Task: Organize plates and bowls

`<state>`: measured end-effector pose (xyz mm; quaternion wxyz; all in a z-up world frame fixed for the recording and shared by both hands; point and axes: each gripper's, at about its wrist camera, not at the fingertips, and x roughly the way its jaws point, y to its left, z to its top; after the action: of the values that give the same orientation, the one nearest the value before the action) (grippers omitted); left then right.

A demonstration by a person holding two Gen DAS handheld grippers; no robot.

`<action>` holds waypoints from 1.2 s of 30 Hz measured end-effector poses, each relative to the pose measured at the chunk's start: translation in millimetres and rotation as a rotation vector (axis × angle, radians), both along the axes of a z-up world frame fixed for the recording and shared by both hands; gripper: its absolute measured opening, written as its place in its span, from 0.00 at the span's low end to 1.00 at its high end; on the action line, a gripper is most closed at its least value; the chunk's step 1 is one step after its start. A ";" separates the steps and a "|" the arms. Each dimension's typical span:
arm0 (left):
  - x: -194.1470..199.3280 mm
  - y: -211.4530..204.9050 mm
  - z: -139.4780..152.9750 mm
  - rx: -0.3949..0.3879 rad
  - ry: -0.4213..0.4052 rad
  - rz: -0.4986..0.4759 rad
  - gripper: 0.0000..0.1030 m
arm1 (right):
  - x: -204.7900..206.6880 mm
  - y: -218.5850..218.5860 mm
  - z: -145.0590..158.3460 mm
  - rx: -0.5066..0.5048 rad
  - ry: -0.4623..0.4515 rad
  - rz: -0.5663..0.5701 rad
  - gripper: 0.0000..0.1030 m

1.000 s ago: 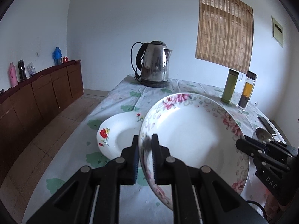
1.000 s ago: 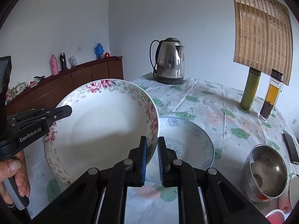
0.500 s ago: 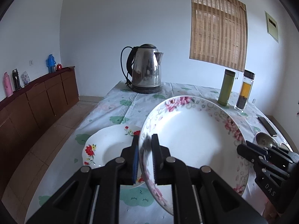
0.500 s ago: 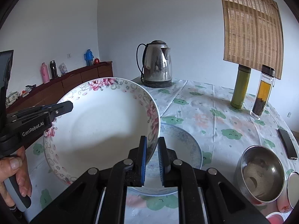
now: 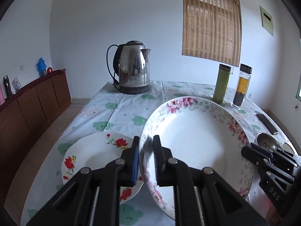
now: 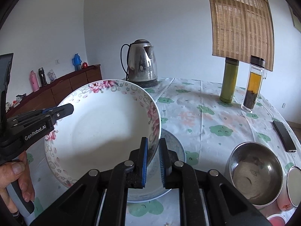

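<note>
Pink-flowered bowl [image 5: 195, 131] still held, red-flowered plate [image 5: 94, 156] nearer

The surface [image 6: 216, 116] had a floral cloth. On it stood a kettle [image 6: 142, 64], green flask [image 6: 230, 81], tea bottle [image 6: 253, 86], black phone [image 6: 284, 136] and steel bowl [image 6: 254, 171]. A red-flowered plate [image 5: 94, 156] and blue-patterned plate [image 6: 173, 146] lay flat near the front.

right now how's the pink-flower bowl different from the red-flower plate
The pink-flower bowl is held off the table, tilted, its rim pinched by the left tool and the right tool; the red-flower plate lies flat on the tablecloth, ungripped. The bowl looks deeper and larger, with pink blooms and grey scrolls; the plate has red flowers. Both are white.
</note>
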<state>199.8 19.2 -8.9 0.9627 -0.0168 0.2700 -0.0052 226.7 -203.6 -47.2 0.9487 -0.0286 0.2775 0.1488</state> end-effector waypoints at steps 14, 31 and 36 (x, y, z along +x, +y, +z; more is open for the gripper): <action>21.6 -14.7 -16.1 -0.021 0.024 -0.039 0.11 | 10.9 -10.8 -8.8 -0.022 0.026 -0.064 0.12; 32.1 -18.8 -30.8 -0.017 0.049 -0.063 0.11 | 16.1 -11.6 -18.7 -0.058 0.051 -0.094 0.12; 33.7 -20.3 -36.1 -0.014 0.061 -0.068 0.11 | 17.8 -12.2 -22.1 -0.067 0.064 -0.098 0.12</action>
<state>233.4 -1.1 -45.0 0.9531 -0.0147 0.2996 -0.0393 244.5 -215.8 -69.4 0.9440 -0.0418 0.3135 0.0939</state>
